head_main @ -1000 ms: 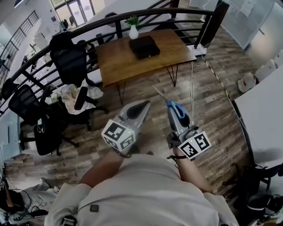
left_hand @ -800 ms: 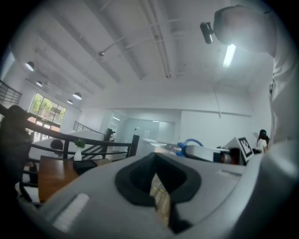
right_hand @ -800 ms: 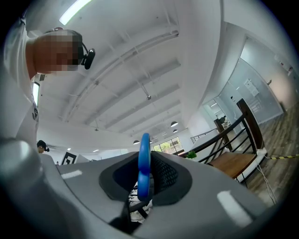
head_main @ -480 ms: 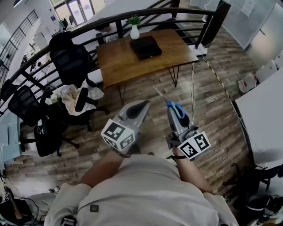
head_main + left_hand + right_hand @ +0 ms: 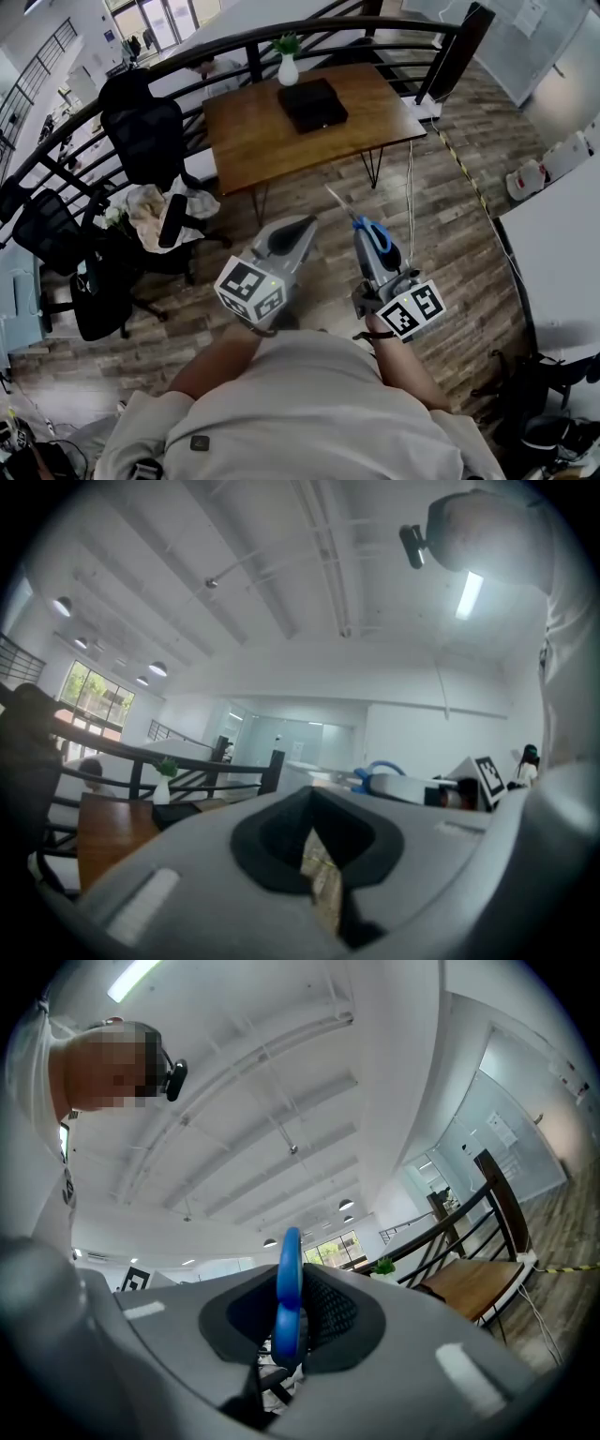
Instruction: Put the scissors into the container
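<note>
Jaws of the right gripper (image 5: 382, 251) clamp the scissors (image 5: 373, 232) by the blue handle; the left gripper (image 5: 298, 225) is closed on nothing.
Blades lead (likely easier to drop in); the black container (image 5: 312, 103) sits well ahead on the table (image 5: 253, 141).

We saw blue handles on the scissors (image 5: 374, 232). The left gripper (image 5: 298, 227) and right gripper (image 5: 369, 246) were grey, with black-and-white square markers. The table (image 5: 253, 141) was brown, the container (image 5: 310, 103) black, and the floor (image 5: 441, 216) grey-brown planks.

Held out side by side — left tongs (image 5: 307, 221) closed, right tongs (image 5: 361, 234) clamped.
</note>
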Demonstrator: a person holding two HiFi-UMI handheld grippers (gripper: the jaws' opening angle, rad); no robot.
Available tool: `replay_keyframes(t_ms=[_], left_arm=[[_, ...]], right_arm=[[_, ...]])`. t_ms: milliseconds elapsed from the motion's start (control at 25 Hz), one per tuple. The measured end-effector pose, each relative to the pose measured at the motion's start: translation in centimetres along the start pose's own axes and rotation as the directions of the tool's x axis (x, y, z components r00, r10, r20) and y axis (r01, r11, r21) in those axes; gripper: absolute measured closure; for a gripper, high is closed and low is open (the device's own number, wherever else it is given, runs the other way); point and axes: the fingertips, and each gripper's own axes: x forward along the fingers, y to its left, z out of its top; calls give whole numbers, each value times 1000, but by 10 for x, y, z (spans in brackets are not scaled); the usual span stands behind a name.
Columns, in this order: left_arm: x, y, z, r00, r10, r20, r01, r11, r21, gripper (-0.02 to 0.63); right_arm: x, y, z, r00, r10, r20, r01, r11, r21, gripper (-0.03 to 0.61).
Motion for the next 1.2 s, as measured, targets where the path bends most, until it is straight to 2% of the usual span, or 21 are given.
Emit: replay_keyframes(t_ms=[160,600,840,1200], left_arm=[[8,40,6,1000,-10,-1,10,999,-35,611],[6,163,54,1000,-13,16,13,1000,-12,611],[-2,200,68,999,-32,10,32,999,-14,611],[2,229,55,999,-47,-10,46,998,-44,611]], right_arm=[[41,-11,-4,1000,-5,-3,5,1000,3,522],[168,-17,-5,1000,-13,27,13,1000,-10,522],[212,-2,-12,1000,-8,26,9,1000,-16,522],[240,-12,-32,1000,-19,2,19,1000,4,522]])
